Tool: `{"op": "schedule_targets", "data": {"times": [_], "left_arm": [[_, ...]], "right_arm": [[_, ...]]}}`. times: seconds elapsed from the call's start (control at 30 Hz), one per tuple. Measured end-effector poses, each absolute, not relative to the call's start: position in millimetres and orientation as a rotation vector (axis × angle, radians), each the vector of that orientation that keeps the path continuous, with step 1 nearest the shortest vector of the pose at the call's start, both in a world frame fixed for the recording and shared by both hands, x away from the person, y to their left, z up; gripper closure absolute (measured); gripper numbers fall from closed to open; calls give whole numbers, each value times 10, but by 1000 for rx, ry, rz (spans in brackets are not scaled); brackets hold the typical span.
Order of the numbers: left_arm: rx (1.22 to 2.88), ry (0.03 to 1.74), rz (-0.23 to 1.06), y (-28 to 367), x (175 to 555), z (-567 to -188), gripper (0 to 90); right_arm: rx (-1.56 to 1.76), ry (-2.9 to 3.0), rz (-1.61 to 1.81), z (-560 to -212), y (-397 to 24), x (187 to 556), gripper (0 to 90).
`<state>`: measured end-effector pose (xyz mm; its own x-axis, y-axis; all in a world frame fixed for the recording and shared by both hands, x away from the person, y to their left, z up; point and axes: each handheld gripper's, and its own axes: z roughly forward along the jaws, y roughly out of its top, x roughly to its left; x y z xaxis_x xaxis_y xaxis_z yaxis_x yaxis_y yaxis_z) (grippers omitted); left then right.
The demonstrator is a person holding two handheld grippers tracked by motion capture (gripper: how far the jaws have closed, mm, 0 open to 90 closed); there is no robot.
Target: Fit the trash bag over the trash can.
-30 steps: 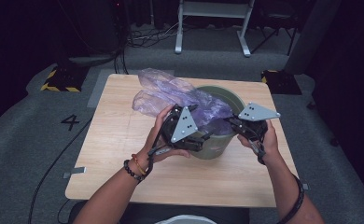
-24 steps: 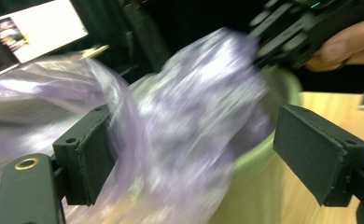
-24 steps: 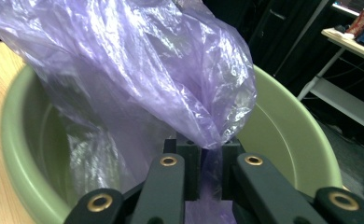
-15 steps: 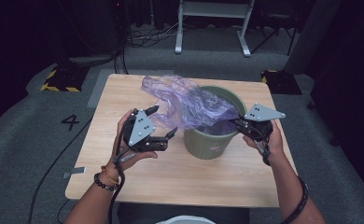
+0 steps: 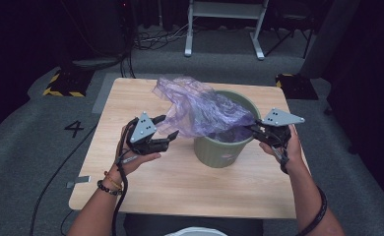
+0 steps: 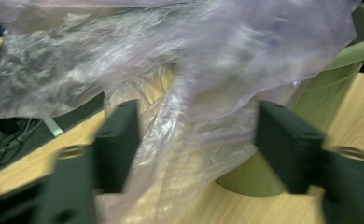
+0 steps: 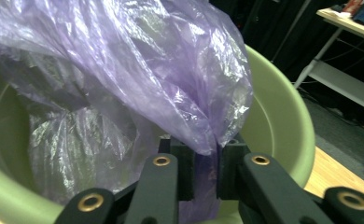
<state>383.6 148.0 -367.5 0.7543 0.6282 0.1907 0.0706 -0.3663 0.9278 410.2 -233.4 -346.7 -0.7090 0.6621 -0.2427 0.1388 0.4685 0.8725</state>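
Note:
A green bin [image 5: 223, 147] stands on the wooden table [image 5: 180, 182]. A thin purple plastic bag [image 5: 200, 108] hangs partly inside it and billows out to the left above the table. My right gripper [image 5: 251, 129] is at the bin's right rim, shut on the bag's edge [image 7: 207, 154]. My left gripper [image 5: 168, 128] is left of the bin with its jaws wide apart. In the left gripper view the bag [image 6: 180, 84] hangs loosely between the jaws, and the bin [image 6: 311, 93] stands behind on the right.
A white metal frame [image 5: 224, 29] and cables lie on the floor beyond the table. Yellow-black striped blocks [image 5: 62, 83] sit at the far left and far right corners. A "4" [image 5: 75, 129] is marked on the grey carpet at the left.
My left gripper drew back from the bin to the left, then came slightly right again toward the bag. The bag has billowed up and out to the left. The right gripper keeps its hold.

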Motion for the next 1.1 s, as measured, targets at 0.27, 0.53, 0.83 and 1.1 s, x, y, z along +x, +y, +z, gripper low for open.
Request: {"op": "schedule_targets", "data": {"times": [0.27, 0.53, 0.83, 1.1], "left_arm": [[1891, 411, 702, 1253, 3789, -3566, 874], [1905, 343, 732, 1023, 3785, -3470, 898], [1918, 273, 760, 772, 3750, -3318, 898], [1958, 224, 768, 510, 3784, -3272, 899]], "right_arm": [[627, 2155, 1246, -3449, -2330, 4051, 479], [571, 2124, 1295, -3341, -2317, 3918, 290], [473, 2112, 1349, -3161, -2196, 3709, 285], [523, 2107, 1178, -3175, -2160, 3749, 277]]}}
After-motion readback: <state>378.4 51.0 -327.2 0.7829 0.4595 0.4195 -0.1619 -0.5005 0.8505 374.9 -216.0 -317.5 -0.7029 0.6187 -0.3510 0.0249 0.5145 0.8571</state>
